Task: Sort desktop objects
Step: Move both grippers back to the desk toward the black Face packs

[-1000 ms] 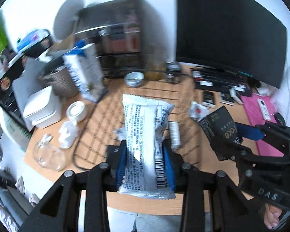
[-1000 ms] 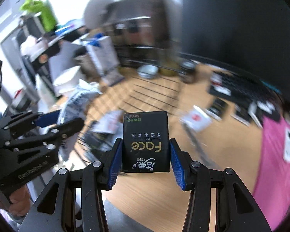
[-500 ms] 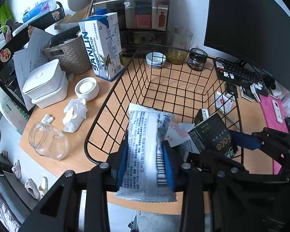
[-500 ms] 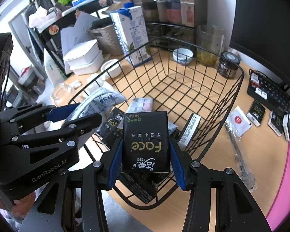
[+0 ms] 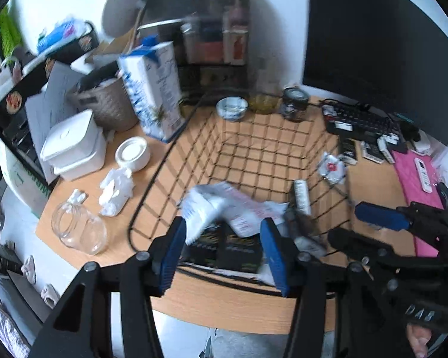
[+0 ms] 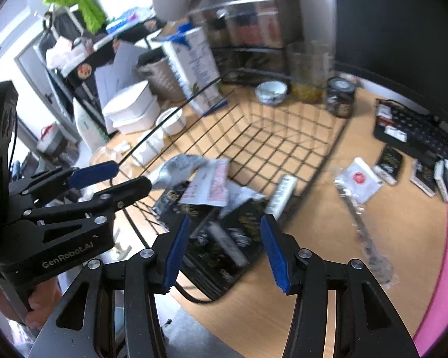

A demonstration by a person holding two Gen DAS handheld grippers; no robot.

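1. Your left claw (image 5: 224, 247) hangs over the near rim of the black wire basket (image 5: 164, 176), its blue pads spreading and pressing on nothing; the white packet (image 5: 201, 208) lies loose between and beyond them.
2. That white packet is soft, crinkled film, blurred in both views. It lies in the basket's near-left corner, its long axis running from about 7 o'clock to 1 o'clock in the left wrist view.
3. Your right claw (image 6: 227, 250) is also spreading, its pads clear of everything. The black tissue pack (image 6: 224, 238) sits below and between them, flat and rectangular with a glossy printed face, too blurred to read its long axis.
4. Beside it a printed paper sachet (image 6: 209, 185) with pink marking lies flat, and a narrow white stick pack (image 6: 283, 191) leans on the basket's right wall, pointing toward 1 o'clock.
5. The basket is a rigid grid of thin dark wire with a rounded rim, standing on the pale wood-grain desk (image 5: 230, 307).
6. At 10 o'clock of the basket stands an upright blue-and-white carton (image 5: 152, 89); at 9 o'clock sit a round white lidded dish (image 5: 133, 152) and a crumpled tissue (image 5: 116, 191).
7. A clear glass jar (image 5: 77, 226) lies on its side at 8 o'clock, near the desk's edge.
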